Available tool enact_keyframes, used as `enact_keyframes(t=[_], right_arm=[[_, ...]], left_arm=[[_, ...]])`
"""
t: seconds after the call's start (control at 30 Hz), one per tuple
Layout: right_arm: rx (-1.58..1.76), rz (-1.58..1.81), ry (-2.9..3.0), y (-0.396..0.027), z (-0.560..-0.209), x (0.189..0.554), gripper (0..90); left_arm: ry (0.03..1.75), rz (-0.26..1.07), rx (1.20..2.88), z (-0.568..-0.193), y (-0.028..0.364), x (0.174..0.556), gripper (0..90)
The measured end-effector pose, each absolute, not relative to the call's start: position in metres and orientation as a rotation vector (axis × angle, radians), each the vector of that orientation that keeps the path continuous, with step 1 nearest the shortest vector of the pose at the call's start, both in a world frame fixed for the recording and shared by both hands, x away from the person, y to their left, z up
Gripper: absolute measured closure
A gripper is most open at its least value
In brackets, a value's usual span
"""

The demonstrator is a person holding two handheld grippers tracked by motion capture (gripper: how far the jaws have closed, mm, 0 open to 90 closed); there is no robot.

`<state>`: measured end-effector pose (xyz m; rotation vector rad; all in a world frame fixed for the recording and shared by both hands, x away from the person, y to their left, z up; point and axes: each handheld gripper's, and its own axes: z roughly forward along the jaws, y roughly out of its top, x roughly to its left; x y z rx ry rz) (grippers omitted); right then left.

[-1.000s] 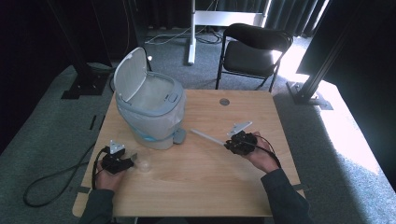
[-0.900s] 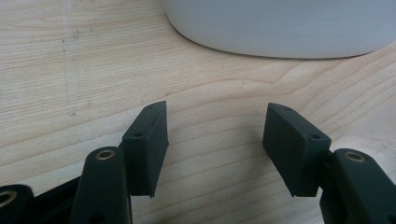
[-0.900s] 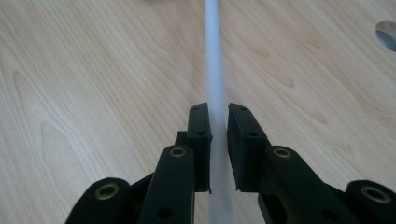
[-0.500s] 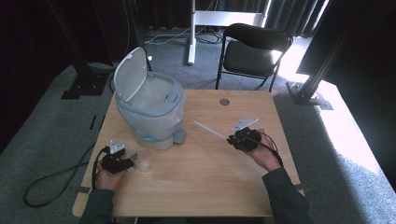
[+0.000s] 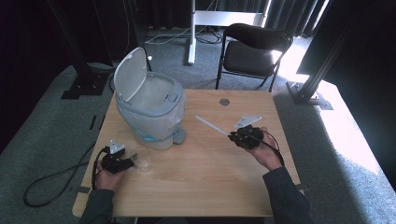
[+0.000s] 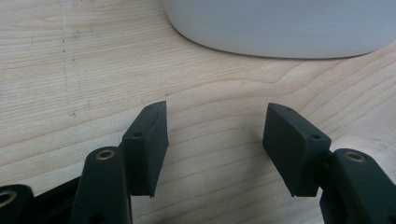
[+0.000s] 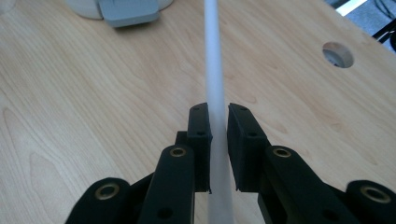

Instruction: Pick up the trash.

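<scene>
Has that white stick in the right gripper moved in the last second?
Yes. The white stick, clamped in the right gripper, has swung a little away from the bin, toward the table's hole.

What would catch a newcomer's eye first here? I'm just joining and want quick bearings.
The pale bin with its lid flipped up stands at the table's far left. The right gripper is clamped on a thin white rod angled toward the bin. The left gripper rests open near the bin's base.
</scene>
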<state>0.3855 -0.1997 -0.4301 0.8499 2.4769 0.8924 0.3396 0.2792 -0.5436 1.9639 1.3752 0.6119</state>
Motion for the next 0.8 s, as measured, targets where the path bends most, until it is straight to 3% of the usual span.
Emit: enact_keyframes(t=[0.8], right_arm=[[0.834, 0.958, 2.39, -0.201, -0.406, 0.385, 79.8]], left_arm=[[1.374, 0.614, 1.966, -0.544, 0.279, 0.34, 40.7]])
